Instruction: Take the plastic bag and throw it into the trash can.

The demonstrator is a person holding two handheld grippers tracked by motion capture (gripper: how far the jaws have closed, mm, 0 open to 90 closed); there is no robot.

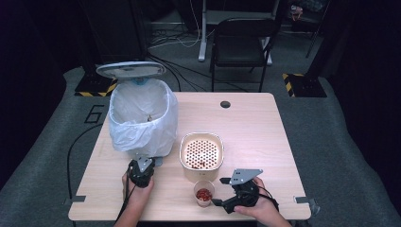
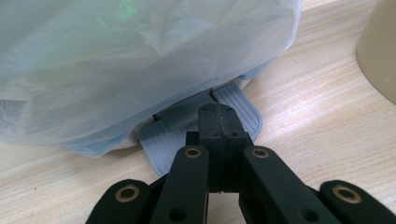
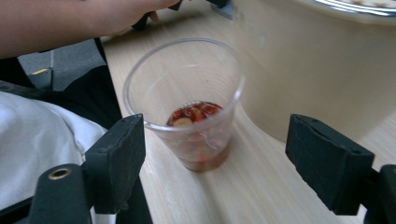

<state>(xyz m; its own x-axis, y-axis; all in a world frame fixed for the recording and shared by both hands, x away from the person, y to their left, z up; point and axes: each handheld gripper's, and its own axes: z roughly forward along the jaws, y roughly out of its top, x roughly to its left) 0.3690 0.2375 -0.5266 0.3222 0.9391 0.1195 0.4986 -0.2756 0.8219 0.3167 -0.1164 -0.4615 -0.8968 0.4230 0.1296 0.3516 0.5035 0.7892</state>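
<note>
Cup point(image 3: 187, 126) between right claw point(image 3: 233, 163) jaws

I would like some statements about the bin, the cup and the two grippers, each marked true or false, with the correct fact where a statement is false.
1. The lid of the bin is raised. True.
2. The left gripper has its jaws wide open. False: they are shut together, over the grey pedal at the foot of the bin.
3. The clear cup is empty. False: reddish pieces lie at its bottom.
4. The right gripper is open, with the cup between its jaws but not squeezed. True.
5. The cream pot stands left of the bin. False: in the high view it stands to the bin's right, behind the cup.
</note>
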